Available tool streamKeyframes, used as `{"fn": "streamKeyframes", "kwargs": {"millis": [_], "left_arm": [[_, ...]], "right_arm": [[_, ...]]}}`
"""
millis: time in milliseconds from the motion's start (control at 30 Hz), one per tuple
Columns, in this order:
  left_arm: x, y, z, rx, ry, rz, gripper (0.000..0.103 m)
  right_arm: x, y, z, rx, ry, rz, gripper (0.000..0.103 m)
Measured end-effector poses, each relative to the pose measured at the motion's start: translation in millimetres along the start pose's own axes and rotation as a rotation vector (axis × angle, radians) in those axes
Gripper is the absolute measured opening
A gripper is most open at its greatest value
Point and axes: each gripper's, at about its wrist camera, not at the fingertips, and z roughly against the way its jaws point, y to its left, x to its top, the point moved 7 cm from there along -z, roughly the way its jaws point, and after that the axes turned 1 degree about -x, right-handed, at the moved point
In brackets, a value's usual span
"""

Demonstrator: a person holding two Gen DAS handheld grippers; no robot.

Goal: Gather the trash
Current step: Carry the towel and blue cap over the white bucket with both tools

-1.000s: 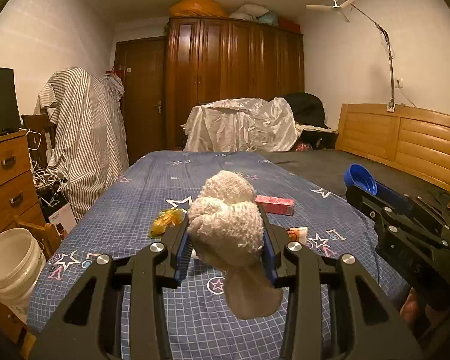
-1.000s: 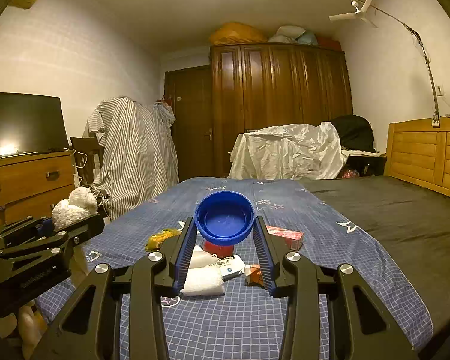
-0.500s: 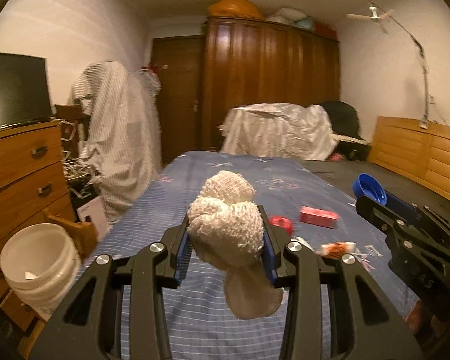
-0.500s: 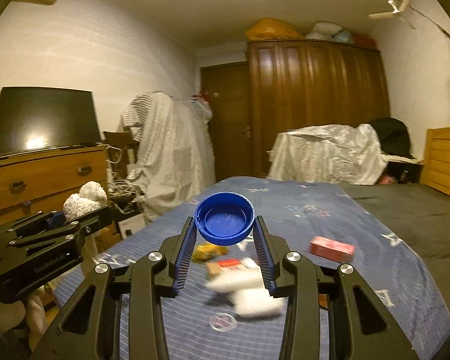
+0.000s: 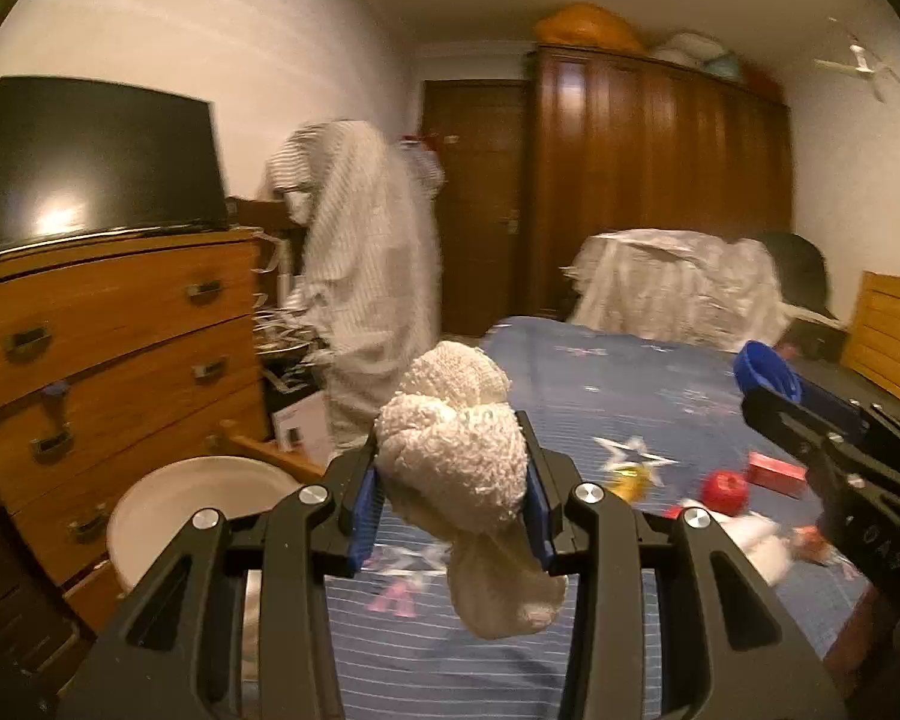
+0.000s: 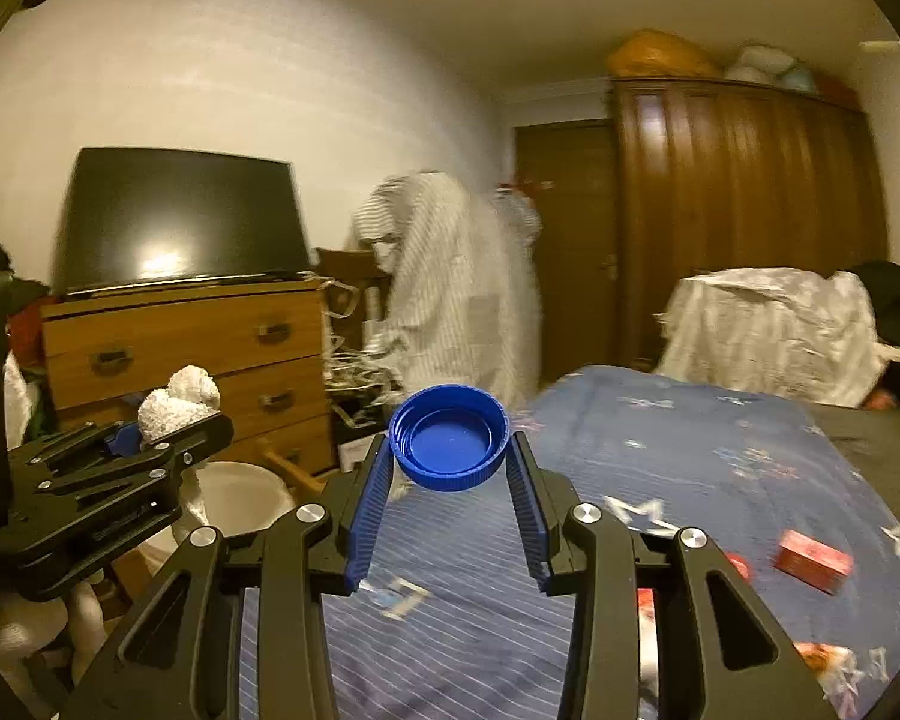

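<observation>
1. My left gripper [image 5: 453,483] is clamped on a wadded white cloth [image 5: 459,462]; its blue pads press both sides, a knotted lump bulges above them and a limp tail droops below.
2. My right gripper [image 6: 448,480] pinches a blue bottle cap [image 6: 448,437] at its fingertips, the cap's hollow side facing the camera.
3. Both grippers point nearly level, a touch downward, side by side over the near corner of the bed [image 5: 600,402].
4. The left view alone shows the white bucket [image 5: 204,504] with its mouth open just left of my gripper, and the red round piece [image 5: 725,489] among the litter on the blue starred cover. The right view shows the red box [image 6: 813,561] more clearly, and the cloth from the side.
5. Beyond stand a wooden dresser [image 6: 192,348] bearing a dark screen [image 6: 180,216], and a wardrobe [image 5: 660,180].
6. Any writing is too blurred to read.
</observation>
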Motion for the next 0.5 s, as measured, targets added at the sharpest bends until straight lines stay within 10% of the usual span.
{"fn": "streamKeyframes", "kwargs": {"millis": [500], "left_arm": [[5,170,-39,0.207,0.140,0.090,0.038]], "right_arm": [[53,180,-160,0.250,0.135,0.101,0.040]]}}
